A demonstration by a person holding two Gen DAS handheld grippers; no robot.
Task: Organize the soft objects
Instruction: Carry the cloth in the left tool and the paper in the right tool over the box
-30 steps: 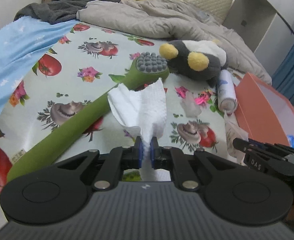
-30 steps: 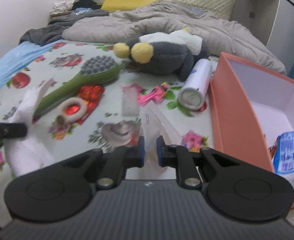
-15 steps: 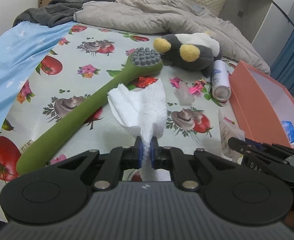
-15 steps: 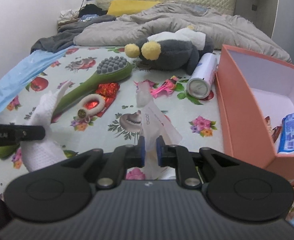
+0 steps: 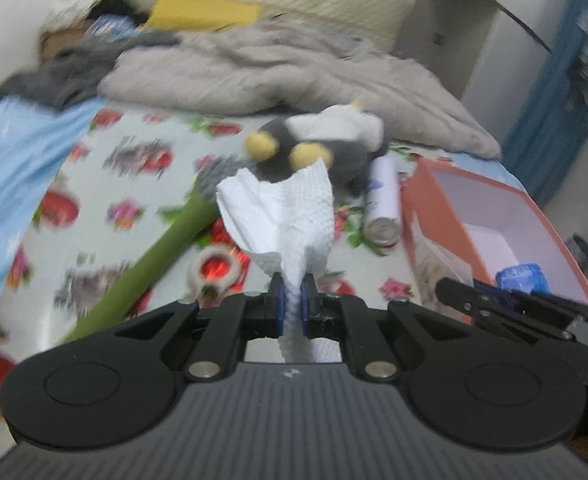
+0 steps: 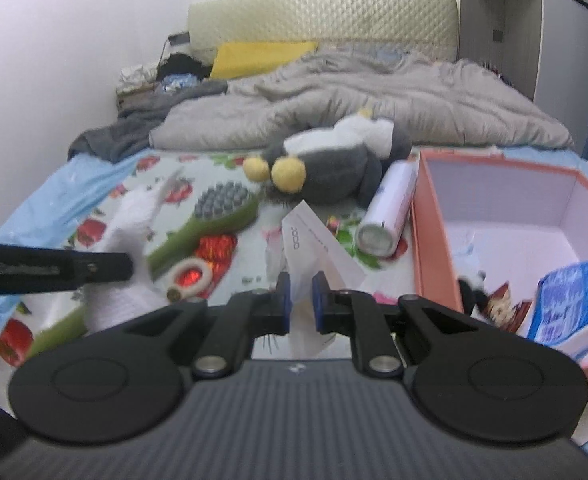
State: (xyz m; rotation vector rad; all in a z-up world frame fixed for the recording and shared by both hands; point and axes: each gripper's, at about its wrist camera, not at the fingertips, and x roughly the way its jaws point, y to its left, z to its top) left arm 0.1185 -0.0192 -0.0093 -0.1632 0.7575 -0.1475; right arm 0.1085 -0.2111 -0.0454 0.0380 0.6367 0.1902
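Note:
My left gripper [image 5: 291, 300] is shut on a crumpled white paper towel [image 5: 290, 216] and holds it above the bed. The towel also shows in the right wrist view [image 6: 130, 240]. My right gripper [image 6: 301, 294] is shut on a clear plastic wrapper with printed letters [image 6: 314, 240], held left of the orange box [image 6: 418, 236]. The box [image 5: 426, 204] holds a blue packet [image 6: 566, 300] and small items. A grey and white plush toy with yellow pompoms [image 6: 334, 168] lies on the bed behind.
A green long-handled brush [image 6: 222, 216], a white ring [image 6: 186, 276], red foil [image 6: 216, 246] and a white spray can [image 6: 390, 212] lie on the fruit-print sheet [image 5: 94, 200]. A grey duvet [image 6: 374, 104] and blue cloth [image 5: 10, 168] lie behind and left.
Both grippers have risen and swung right toward the orange box, still holding the towel and the wrapper. The view is now motion-blurred.

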